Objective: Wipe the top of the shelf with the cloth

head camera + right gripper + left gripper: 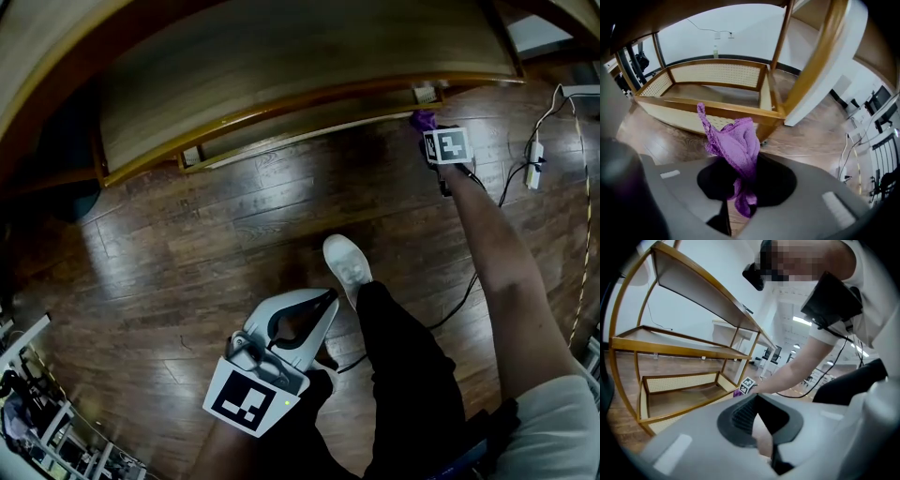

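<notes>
A purple cloth (733,145) sticks up from between the jaws of my right gripper (743,187), which is shut on it. In the head view that right gripper (429,131) is held low at the shelf's right end, the cloth (422,119) just showing past its marker cube. The wooden shelf's top board (281,66) curves across the upper part of the head view. My left gripper (314,309) hangs near my leg, away from the shelf, jaws together and nothing in them. In the left gripper view the shelf (689,352) stands at the left, and the right gripper's marker cube (747,385) with the cloth (738,393) shows low beside it.
A white shoe (347,262) stands on the dark wooden floor (187,244). A white power strip (535,164) with cables lies at the right. The shelf's bottom tray has cane-mesh sides (717,75). A white post (820,84) stands right of the shelf.
</notes>
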Available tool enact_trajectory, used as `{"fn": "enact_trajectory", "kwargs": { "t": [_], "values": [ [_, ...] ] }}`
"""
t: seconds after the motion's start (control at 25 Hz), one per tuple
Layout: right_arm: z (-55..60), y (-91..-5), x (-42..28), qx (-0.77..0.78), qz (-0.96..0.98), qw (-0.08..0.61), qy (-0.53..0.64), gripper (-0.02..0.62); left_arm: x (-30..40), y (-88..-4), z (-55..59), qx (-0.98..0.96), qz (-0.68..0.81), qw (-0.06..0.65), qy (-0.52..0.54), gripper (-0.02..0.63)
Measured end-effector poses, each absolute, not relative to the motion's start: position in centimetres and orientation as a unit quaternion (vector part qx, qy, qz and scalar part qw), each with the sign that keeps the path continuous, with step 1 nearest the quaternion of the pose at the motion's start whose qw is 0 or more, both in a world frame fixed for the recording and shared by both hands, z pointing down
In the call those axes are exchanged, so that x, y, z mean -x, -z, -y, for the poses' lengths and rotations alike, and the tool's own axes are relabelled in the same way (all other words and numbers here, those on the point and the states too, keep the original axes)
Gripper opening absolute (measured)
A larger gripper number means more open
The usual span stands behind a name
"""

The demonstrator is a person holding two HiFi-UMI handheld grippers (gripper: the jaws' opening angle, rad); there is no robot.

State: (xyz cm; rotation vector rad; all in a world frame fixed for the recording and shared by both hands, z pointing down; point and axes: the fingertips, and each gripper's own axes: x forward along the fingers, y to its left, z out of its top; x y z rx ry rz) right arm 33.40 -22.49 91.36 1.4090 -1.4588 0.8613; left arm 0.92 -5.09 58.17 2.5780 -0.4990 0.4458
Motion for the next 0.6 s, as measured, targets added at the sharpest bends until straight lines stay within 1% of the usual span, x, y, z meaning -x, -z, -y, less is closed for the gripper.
{"fn": "enact_trajectory", "kwargs": {
  "t": [0.12, 0.24, 0.32, 0.48, 0.6],
  "values": [
    [22.5, -90.5, -35.3, -0.597, 0.571, 0.439, -0.353, 0.097, -1.1, -58.1, 5.2, -0.941, 0.183, 0.234, -0.163, 0.018],
    [21.5, -90.5, -32.2, -0.58, 0.588, 0.433, -0.36, 0.095, -0.9, -57.4, 5.6, -0.937, 0.199, 0.24, -0.156, 0.018],
    [20.1, -91.5, -26.8, -0.533, 0.62, 0.442, -0.368, 0.096, -0.3, -56.8, 5.7, -0.935, 0.209, 0.244, -0.152, 0.018],
    [18.0, -92.6, -10.2, -0.405, 0.712, 0.44, -0.369, 0.096, 1.7, -55.6, 5.7, -0.931, 0.231, 0.239, -0.153, 0.018],
    [17.3, -93.7, 0.4, -0.327, 0.754, 0.452, -0.348, 0.097, 3.9, -55.3, 5.6, -0.924, 0.258, 0.236, -0.154, 0.018]
  ]
}}
